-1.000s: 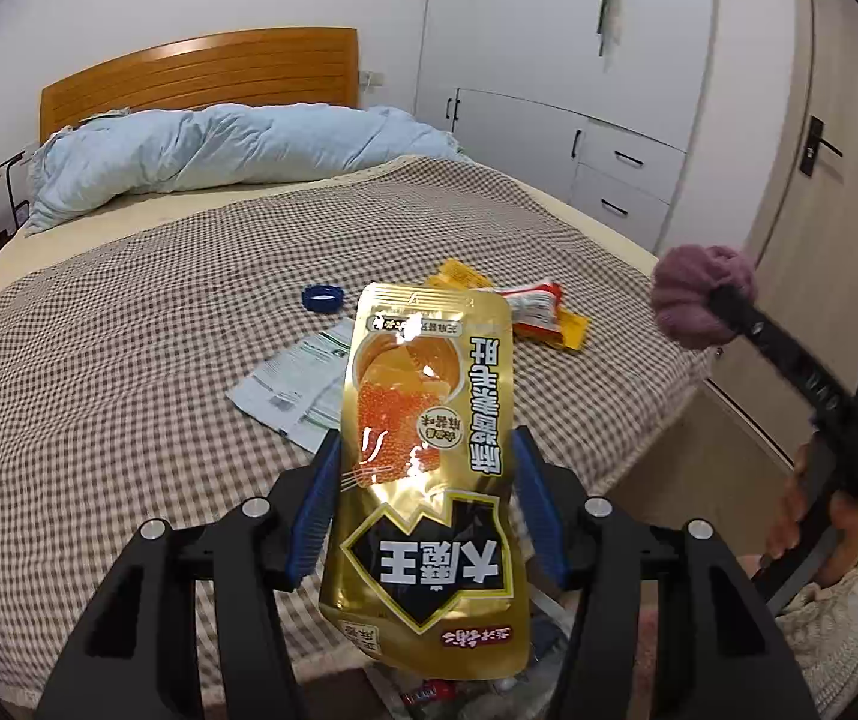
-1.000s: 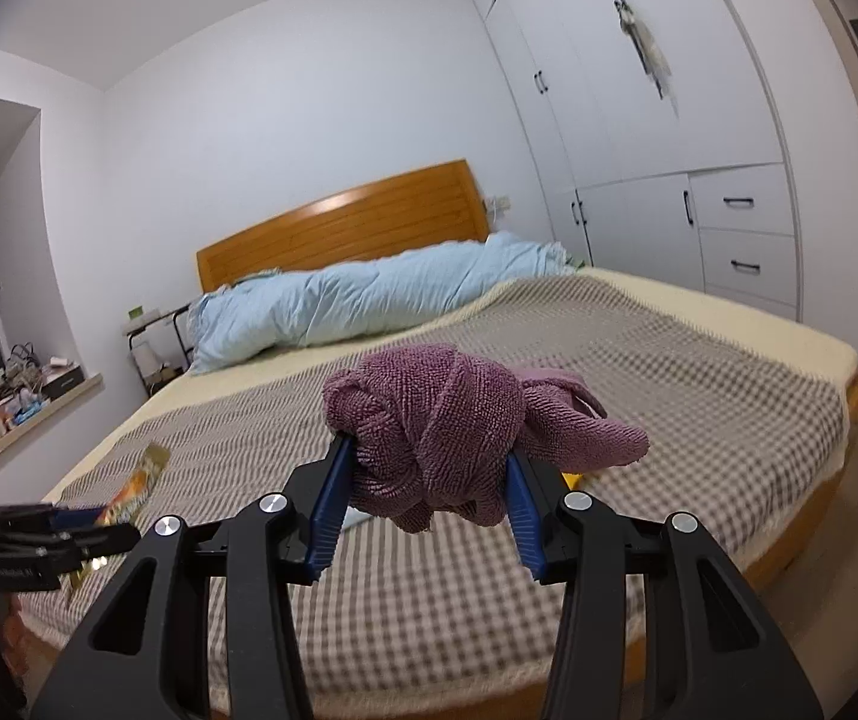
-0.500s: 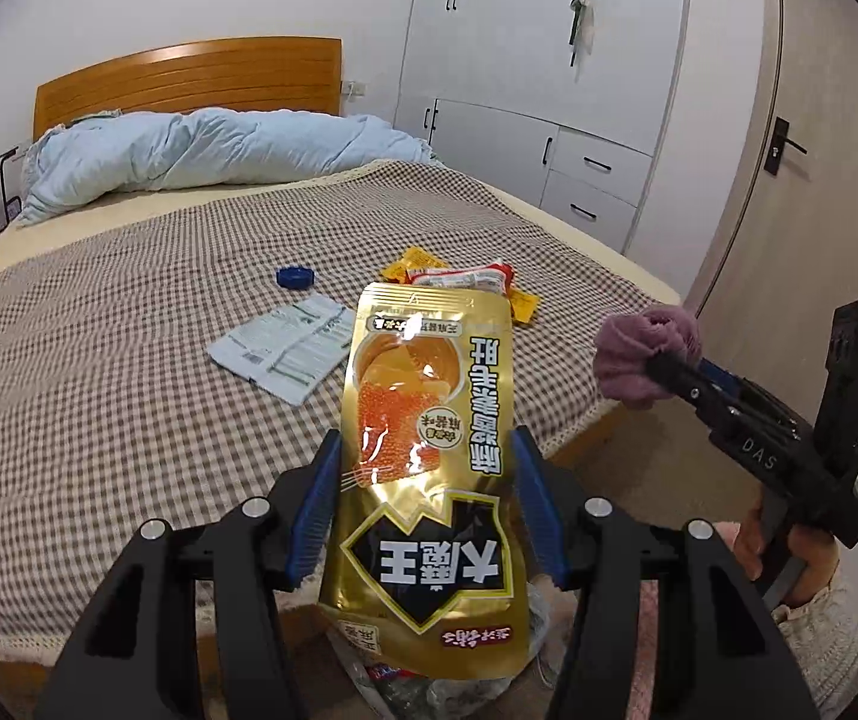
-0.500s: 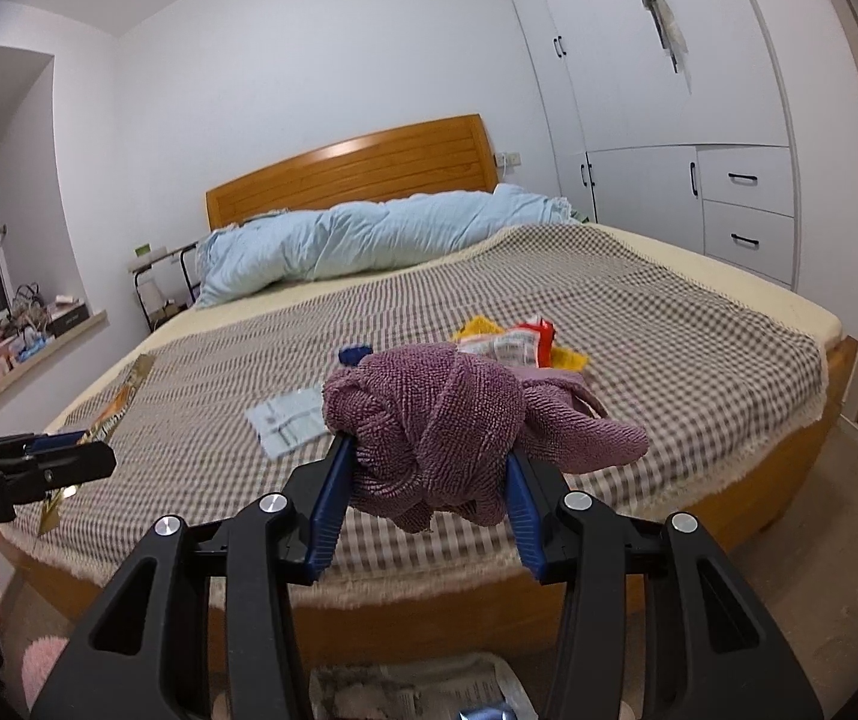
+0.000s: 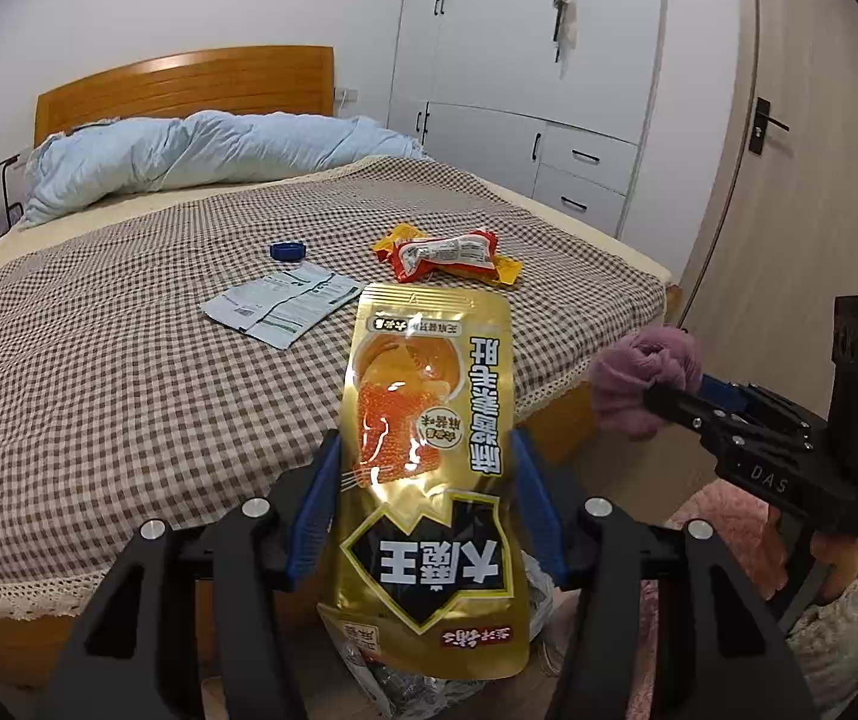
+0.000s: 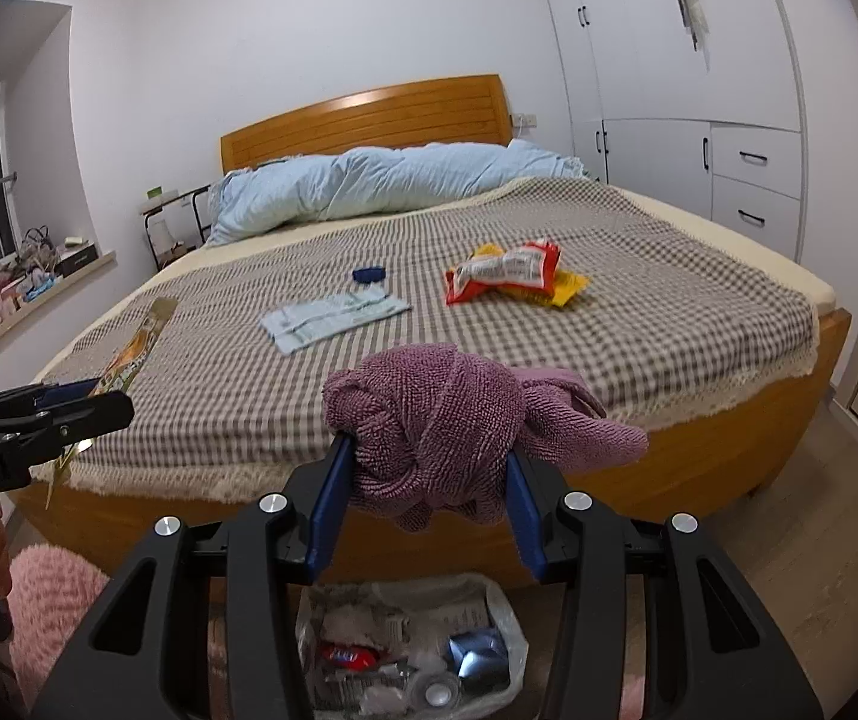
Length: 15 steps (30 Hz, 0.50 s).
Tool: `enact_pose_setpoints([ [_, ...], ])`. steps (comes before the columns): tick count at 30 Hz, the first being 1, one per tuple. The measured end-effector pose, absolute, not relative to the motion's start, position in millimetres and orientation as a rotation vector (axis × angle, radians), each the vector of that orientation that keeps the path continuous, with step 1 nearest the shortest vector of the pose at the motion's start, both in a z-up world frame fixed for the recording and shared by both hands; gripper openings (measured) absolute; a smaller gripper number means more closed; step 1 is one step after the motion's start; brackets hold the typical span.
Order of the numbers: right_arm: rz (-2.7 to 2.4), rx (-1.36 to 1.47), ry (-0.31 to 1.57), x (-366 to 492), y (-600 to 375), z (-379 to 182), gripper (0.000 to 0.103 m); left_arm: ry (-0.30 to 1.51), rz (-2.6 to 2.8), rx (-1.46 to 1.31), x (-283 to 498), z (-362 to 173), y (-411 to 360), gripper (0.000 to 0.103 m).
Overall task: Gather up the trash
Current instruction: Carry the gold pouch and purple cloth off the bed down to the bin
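The fingers of the left gripper (image 5: 423, 504) pinch a gold snack pouch (image 5: 429, 480) at its edges, long axis running out along the fingers, lower end hanging past them. The right gripper (image 6: 426, 480) clamps a bunched purple cloth (image 6: 447, 426). Directly beneath both, on the floor against the foot edge of the bed (image 6: 729, 456), sits an open trash bag (image 6: 411, 642) (already part full). The pouch seems the nearer to its mouth. Left on the bed's checked cover, well apart from either gripper: red and yellow wrappers (image 6: 510, 273), a paper leaflet (image 6: 333, 315), a blue cap (image 6: 369, 274).
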State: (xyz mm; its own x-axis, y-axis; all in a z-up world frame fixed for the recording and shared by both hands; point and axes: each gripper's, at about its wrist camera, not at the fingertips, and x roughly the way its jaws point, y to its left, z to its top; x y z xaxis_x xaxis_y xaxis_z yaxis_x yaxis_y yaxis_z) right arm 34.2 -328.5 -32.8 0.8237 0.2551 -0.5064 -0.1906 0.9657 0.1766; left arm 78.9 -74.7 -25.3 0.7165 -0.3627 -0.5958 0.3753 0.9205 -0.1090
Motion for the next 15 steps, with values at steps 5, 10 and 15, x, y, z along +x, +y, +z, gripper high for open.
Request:
enact_pose_setpoints([
  [5, 0.246, 0.123, 0.593, 25, -326, -45, 0.046, 0.677, -0.42, 0.005, 71, -44, -76, 0.053],
  [10, 0.239, 0.118, 0.636, 16, -325, -56, 0.046, 0.715, -0.434, -0.03, 65, -69, -74, 0.053],
  [15, 0.222, 0.096, 0.686, 9, -325, -73, 0.046, 0.764, -0.444, -0.053, 63, -104, -71, 0.053],
])
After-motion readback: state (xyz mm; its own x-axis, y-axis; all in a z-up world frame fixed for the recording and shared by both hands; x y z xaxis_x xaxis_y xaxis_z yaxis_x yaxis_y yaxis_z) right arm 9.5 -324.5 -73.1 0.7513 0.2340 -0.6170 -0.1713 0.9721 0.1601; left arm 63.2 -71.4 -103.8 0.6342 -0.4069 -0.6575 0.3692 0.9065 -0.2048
